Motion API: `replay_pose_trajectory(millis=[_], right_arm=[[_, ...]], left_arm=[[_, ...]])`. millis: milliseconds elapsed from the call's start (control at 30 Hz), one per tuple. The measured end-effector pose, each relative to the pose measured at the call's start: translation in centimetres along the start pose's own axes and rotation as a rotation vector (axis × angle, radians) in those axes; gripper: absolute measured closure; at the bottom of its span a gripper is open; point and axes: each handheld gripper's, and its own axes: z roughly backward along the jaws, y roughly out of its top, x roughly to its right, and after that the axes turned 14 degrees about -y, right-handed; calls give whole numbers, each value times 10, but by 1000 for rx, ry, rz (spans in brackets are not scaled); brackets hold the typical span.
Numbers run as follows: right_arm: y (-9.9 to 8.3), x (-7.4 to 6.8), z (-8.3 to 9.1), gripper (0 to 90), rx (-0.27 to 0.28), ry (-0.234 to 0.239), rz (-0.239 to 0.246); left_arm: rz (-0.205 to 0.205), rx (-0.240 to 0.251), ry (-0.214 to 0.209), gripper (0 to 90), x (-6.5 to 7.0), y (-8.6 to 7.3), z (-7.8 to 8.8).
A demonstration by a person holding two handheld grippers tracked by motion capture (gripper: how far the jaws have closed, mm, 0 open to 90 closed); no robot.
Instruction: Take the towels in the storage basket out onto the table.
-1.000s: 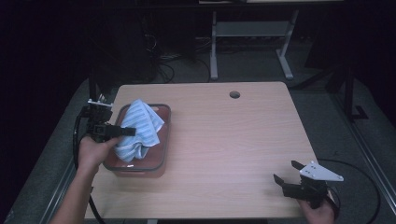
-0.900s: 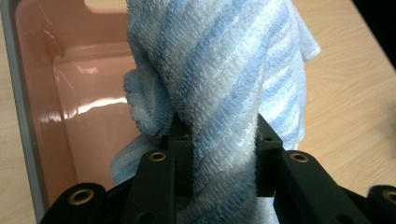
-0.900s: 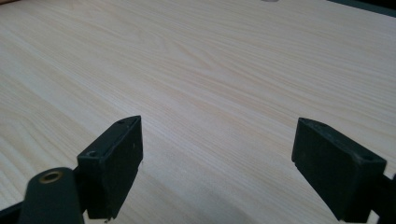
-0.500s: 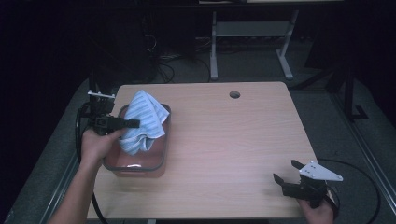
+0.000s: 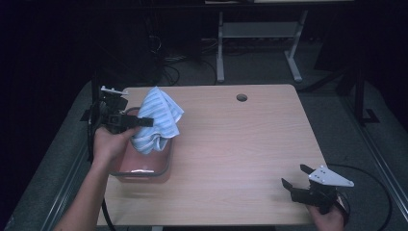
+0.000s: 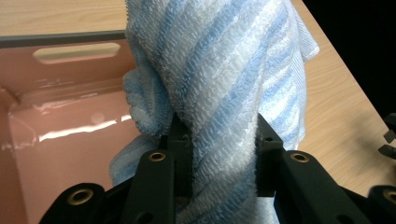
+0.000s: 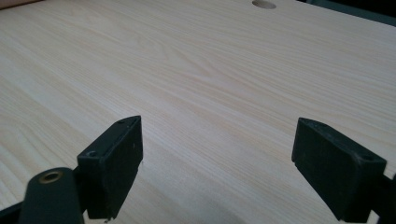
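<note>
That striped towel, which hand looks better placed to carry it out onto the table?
Left. The left gripper already clamps the towel above the pink bin; the right gripper sits open at the table's near right corner.

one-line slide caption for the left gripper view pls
Left gripper clamps a blue striped towel above a pink bin on the wooden table.

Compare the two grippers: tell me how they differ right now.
The left gripper is shut on the striped blue towel; the right gripper is open with nothing between its jaws. The left one is raised above the pink bin, the right one low at the table's near right corner. Both are black, two-jawed and hand-held.
</note>
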Motion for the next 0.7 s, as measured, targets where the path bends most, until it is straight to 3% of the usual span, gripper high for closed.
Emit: replay_pose_trajectory(millis=[433, 700], right_arm=[[0, 1, -2, 160, -1, 5, -5], [-1, 4, -2, 160, 0, 6, -13]], left_arm=[[-25, -45, -5, 670, 13, 7, -23], [-54, -72, -20, 669, 26, 14, -49]])
